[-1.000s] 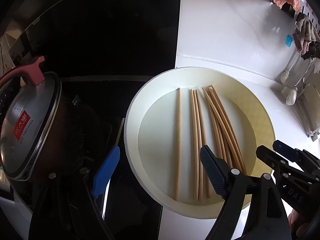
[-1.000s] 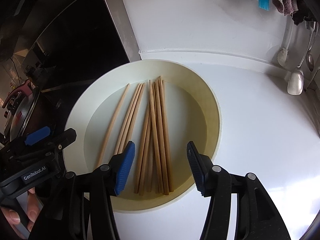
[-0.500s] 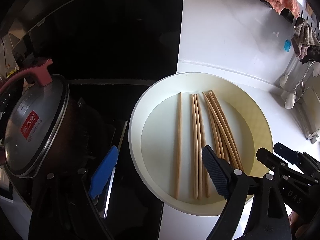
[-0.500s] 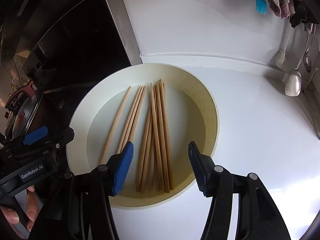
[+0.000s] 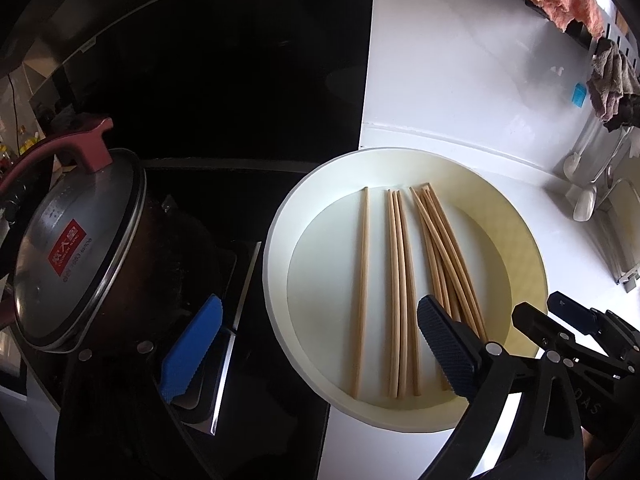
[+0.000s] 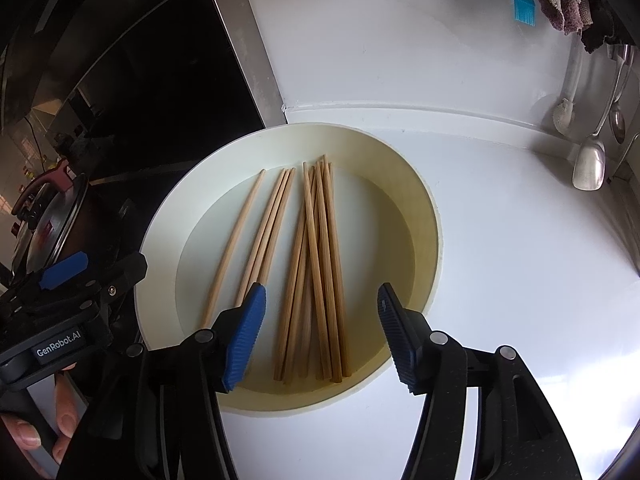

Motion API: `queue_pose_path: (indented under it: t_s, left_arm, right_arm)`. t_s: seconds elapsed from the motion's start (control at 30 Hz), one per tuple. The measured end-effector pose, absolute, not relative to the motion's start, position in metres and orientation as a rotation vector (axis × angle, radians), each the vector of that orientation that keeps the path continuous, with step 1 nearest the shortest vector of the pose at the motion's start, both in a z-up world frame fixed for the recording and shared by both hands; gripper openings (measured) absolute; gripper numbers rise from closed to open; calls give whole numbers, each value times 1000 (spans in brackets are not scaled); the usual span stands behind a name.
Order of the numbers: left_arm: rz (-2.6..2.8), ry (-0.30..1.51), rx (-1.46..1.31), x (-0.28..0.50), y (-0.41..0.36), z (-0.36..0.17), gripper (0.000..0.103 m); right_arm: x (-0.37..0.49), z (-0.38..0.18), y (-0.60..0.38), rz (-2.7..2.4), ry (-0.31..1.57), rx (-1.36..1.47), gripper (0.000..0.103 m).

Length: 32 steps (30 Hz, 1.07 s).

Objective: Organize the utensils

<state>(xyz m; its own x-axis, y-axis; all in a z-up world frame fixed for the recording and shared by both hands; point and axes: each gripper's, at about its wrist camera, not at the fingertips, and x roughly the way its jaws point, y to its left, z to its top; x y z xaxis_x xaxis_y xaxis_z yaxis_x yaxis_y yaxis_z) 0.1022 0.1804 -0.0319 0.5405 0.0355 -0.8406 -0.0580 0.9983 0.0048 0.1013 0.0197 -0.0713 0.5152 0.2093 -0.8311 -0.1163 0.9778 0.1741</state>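
A glossy white tabletop [image 6: 520, 248] meets a white wall [image 6: 380, 32]. To the left lies a black stove [image 5: 248, 220] under a dark panel [image 5: 224, 64]. Daylight glares off the white surfaces.

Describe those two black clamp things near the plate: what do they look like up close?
Each is a hand-held gripper in black plastic, with two fingers that end in ribbed blue pads and silver rivets at the joints. The left hand-held gripper carries white "GenRobot.AI" lettering, seen from the right wrist view. The right hand-held gripper matches it. Bare fingertips of the person's left hand show; no cables or sleeves are visible.
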Motion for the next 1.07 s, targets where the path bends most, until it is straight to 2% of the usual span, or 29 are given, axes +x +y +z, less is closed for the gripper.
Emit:
queue_pose_path:
  t_s: [1.07]
  left_arm:
    - [63, 1020, -6, 106, 180, -34, 96]
  right_arm:
    - [102, -74, 17, 209, 1015, 118, 56]
